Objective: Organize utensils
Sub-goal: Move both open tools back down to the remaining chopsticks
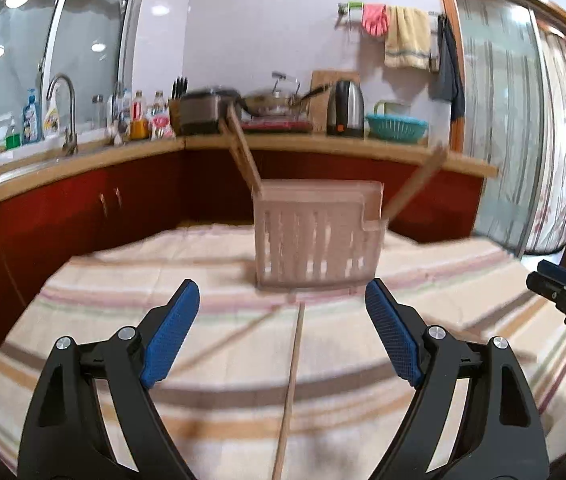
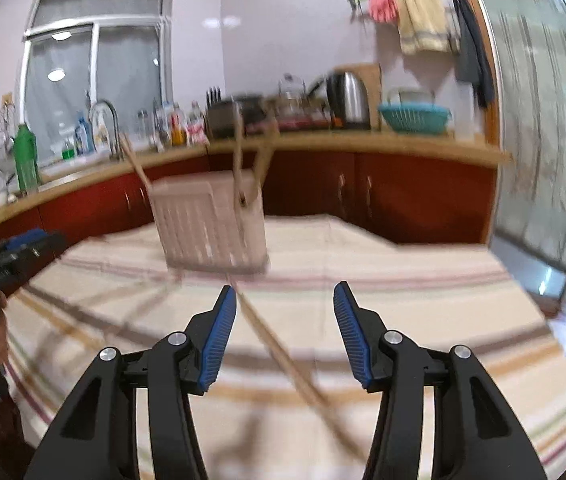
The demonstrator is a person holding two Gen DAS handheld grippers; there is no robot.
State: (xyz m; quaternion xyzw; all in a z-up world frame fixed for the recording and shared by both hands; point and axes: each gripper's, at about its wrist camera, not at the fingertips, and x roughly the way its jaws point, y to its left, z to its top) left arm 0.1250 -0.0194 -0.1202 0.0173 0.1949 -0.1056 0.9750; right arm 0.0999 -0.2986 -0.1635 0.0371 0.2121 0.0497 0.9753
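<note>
A pale pink slotted utensil holder (image 1: pixel 317 236) stands on the striped cloth (image 1: pixel 103 300), with wooden utensils (image 1: pixel 243 152) leaning out of it. It also shows in the right wrist view (image 2: pixel 211 226), blurred. A wooden chopstick (image 1: pixel 291 384) lies on the cloth between the open jaws of my left gripper (image 1: pixel 281 296). Another chopstick (image 2: pixel 283 356) lies on the cloth below my right gripper (image 2: pixel 285 300), which is open and empty. Both grippers hover above the cloth, short of the holder.
A kitchen counter (image 1: pixel 323 144) with red cabinets runs behind, holding a kettle (image 1: pixel 345 108), a teal basket (image 1: pixel 397 126), pans and bottles. A faucet (image 1: pixel 63 112) is at left. Sliding glass doors (image 1: pixel 523 140) are at right.
</note>
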